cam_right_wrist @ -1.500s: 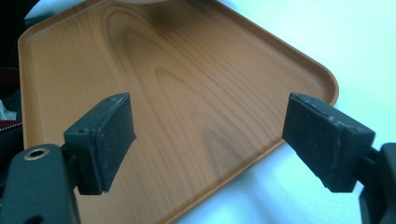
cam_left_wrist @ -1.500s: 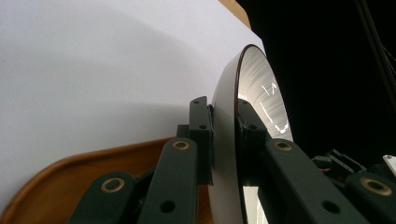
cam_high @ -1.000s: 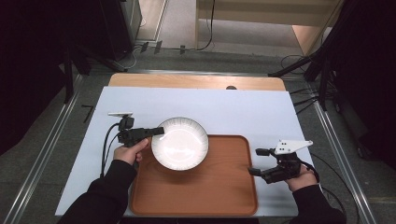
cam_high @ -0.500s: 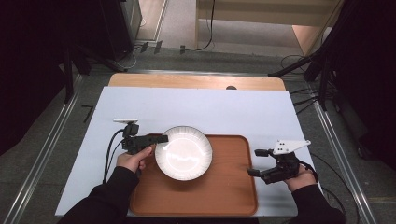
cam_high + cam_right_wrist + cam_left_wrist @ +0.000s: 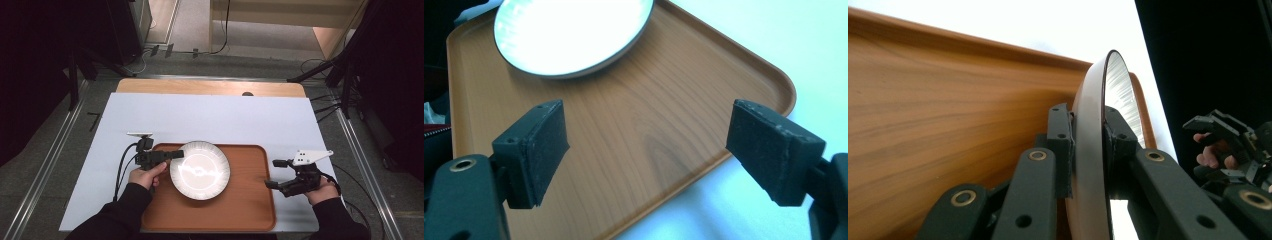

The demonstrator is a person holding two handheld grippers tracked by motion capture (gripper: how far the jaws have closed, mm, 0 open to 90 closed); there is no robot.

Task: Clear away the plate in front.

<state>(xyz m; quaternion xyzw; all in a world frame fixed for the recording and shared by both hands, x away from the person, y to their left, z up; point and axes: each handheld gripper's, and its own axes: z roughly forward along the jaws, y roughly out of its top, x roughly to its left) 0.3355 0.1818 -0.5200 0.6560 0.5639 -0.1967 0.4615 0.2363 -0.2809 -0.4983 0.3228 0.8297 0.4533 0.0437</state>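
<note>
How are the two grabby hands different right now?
The left gripper is shut on the white plate's rim, while the right gripper is open and holds nothing. The left one sits at the tray's left end, the right one at its right edge. Both have black fingers and are hand-held.

No readable text, label, brand, number or sign appears anywhere in the high view or either gripper view.
</note>
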